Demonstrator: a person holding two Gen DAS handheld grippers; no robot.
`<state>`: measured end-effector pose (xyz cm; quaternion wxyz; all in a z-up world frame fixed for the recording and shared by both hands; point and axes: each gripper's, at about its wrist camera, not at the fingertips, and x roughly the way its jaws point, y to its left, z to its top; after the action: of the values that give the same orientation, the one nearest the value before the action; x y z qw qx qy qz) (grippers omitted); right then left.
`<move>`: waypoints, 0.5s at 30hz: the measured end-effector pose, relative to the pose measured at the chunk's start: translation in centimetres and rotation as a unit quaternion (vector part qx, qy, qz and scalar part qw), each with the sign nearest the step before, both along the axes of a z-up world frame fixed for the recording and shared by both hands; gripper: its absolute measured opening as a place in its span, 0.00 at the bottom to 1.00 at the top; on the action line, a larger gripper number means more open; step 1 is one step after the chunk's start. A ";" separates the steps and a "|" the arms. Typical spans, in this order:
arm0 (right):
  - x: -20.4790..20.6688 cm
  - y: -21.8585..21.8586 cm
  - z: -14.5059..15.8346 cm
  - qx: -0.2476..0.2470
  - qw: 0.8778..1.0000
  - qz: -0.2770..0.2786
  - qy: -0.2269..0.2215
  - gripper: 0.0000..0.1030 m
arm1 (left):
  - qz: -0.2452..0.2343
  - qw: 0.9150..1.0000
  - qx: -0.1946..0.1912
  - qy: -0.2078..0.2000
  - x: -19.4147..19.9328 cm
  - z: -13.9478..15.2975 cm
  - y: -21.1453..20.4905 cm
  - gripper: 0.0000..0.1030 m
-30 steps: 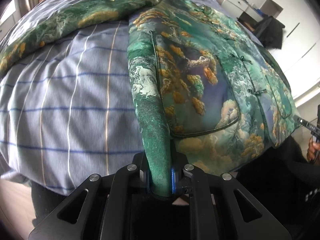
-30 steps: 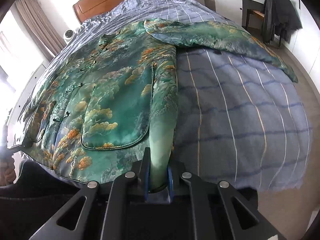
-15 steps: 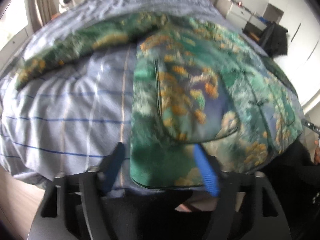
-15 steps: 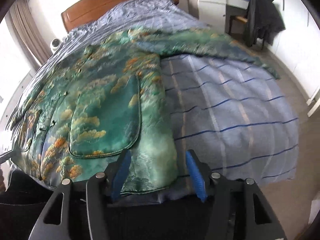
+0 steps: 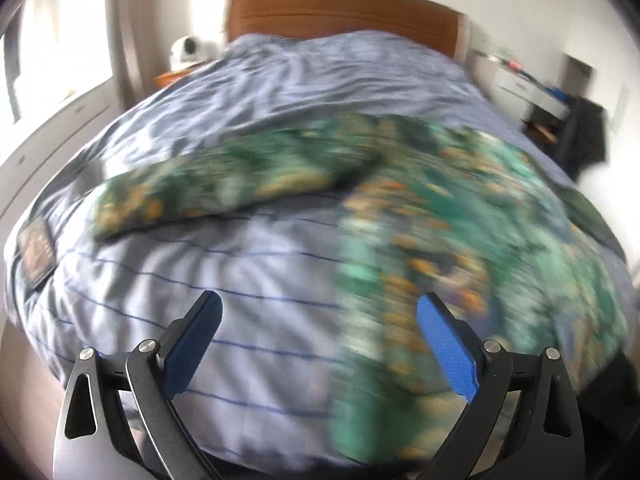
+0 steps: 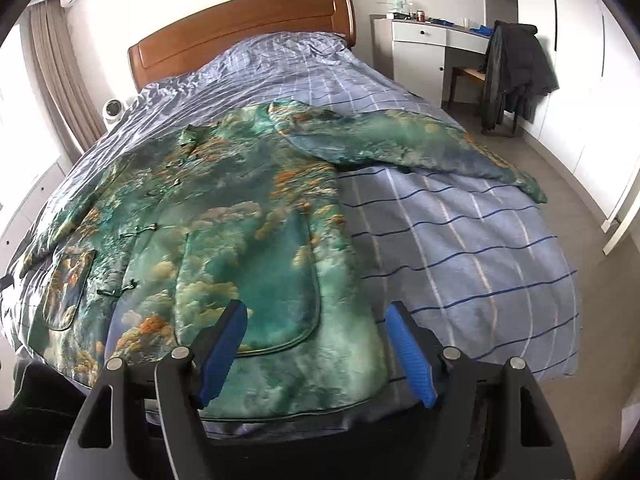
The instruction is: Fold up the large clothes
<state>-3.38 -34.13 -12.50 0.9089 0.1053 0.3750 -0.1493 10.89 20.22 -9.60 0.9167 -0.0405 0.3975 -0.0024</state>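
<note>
Right wrist, jacket beyond open gripper

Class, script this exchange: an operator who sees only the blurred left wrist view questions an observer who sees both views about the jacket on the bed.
Operator: Is the right gripper holding the jacket?
Observer: No. The right gripper is open, its jaws have just been opening, and the jacket lies flat on the bed, not pinched.
Operator: Where is the sleeve on that side?
Observer: That sleeve stretches sideways across the bed, not folded in.
</note>
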 end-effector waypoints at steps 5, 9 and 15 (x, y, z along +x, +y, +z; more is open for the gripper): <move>0.1 0.5 -0.4 0.013 1.000 0.003 0.003 0.71 | 0.153 0.988 -0.012 0.002 5.1 -0.9 13.0 0.95; 0.3 1.2 -0.5 0.012 1.000 0.007 0.010 0.71 | 0.222 0.974 -0.044 0.029 8.6 -2.8 20.8 0.95; 0.9 2.5 -0.4 0.002 1.000 0.014 0.022 0.71 | 0.232 0.961 -0.115 0.101 12.5 -7.9 24.0 0.77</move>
<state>-2.49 -31.60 -12.89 0.9020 0.0990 0.3969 -0.1383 23.41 44.25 -17.45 0.8366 -0.2365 0.4643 0.1691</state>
